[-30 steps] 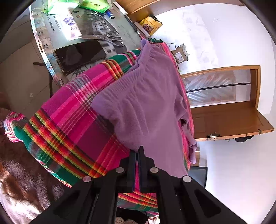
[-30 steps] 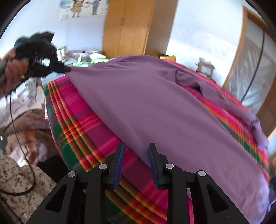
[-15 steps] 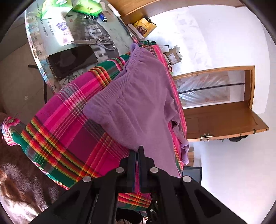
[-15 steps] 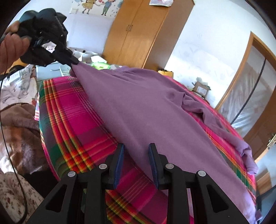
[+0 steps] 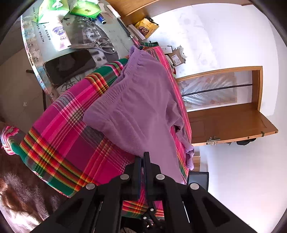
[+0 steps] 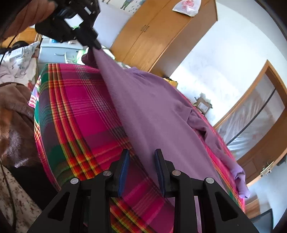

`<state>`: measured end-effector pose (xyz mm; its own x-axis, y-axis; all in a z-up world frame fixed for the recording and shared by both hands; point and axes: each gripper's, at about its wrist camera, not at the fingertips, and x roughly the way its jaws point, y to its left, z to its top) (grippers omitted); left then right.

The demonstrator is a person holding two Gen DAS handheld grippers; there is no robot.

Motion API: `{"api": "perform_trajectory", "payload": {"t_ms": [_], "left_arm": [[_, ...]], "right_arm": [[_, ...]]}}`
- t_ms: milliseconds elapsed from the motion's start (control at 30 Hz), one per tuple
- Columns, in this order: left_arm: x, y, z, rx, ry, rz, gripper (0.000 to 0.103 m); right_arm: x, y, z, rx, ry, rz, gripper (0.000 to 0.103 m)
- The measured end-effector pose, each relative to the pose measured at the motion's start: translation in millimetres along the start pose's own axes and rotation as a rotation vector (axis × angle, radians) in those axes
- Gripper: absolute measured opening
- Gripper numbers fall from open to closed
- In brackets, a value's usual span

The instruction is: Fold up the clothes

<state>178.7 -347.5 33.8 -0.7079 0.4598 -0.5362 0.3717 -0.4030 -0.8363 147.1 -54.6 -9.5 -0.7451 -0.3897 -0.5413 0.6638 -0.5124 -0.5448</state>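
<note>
A purple sweater (image 5: 143, 100) lies spread over a pink, green and red plaid cloth (image 5: 71, 136) that covers the table. My left gripper (image 5: 142, 157) is shut on the sweater's near edge. In the right wrist view the left gripper (image 6: 93, 44) holds that corner lifted, so the purple sweater (image 6: 157, 114) stretches taut from it down the plaid cloth (image 6: 80, 114). A hand (image 6: 34, 12) grips it. My right gripper (image 6: 141, 167) stands open, low over the sweater's edge, which runs between its blue-padded fingers (image 6: 124, 166). A sleeve (image 6: 238, 179) hangs off the far right edge.
Past the cloth the bare tabletop (image 5: 32, 52) holds a black phone (image 5: 70, 65), scissors (image 5: 100, 45), tissue packs (image 5: 84, 9) and a lighter. A wooden wardrobe (image 6: 161, 34) and a door (image 5: 229, 121) stand behind. A brown furry blanket (image 6: 12, 116) lies at the left.
The left gripper has raised the sweater's corner higher, pulling the cloth taut. The right gripper has tilted up and stayed open over the sweater's edge.
</note>
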Motion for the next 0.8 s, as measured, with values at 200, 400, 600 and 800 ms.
{"api": "perform_trajectory", "payload": {"t_ms": [200,400,600,800], "left_arm": [[0,6,-1,-0.015,0.001,-0.001,0.002],[1,17,0,-0.039,0.010,0.004,0.002],[1,25,-3,-0.053,0.013,0.000,0.002],[1,34,-6,-0.063,0.013,0.014,0.002]], "right_arm": [[7,-2,3,0.009,0.020,-0.067,0.028],[8,-29,-15,0.086,0.090,-0.093,0.020],[7,-34,-22,0.078,0.106,-0.116,0.009],[5,-35,-26,0.061,0.111,-0.127,0.003]]}}
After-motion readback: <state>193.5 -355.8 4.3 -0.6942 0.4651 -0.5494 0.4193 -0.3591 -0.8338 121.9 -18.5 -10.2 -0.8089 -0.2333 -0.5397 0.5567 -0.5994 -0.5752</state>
